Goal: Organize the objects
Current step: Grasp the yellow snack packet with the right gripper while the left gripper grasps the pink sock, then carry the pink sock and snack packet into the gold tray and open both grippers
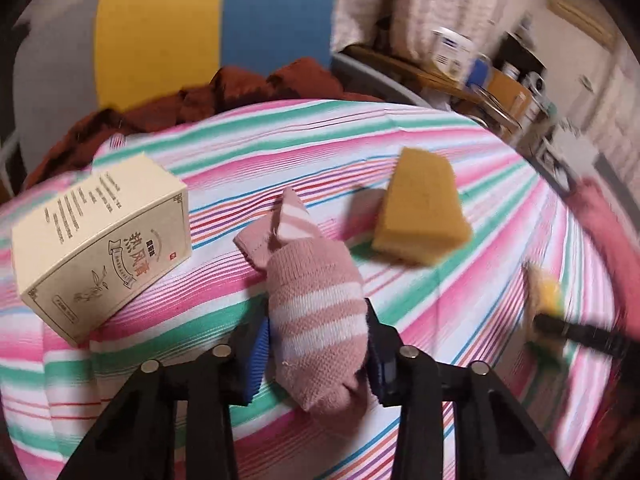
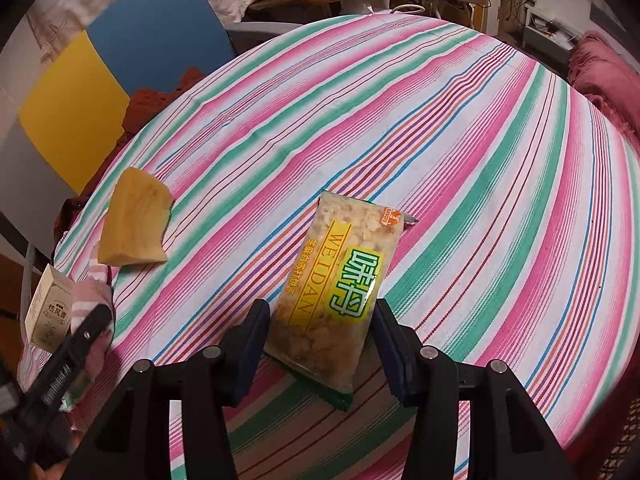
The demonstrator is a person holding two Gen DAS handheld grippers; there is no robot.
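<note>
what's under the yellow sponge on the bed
The yellow sponge lies straight on the striped sheet, beyond the pink sock that sits between the left gripper's pads. The patch beneath its base is covered, so anything flat there cannot be seen.

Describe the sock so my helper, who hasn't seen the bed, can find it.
On the striped sheet, look between the cream carton at one side and the yellow sponge at the other. The sock lies there, in the left gripper. It is the only soft knitted item, pink with white bands.
</note>
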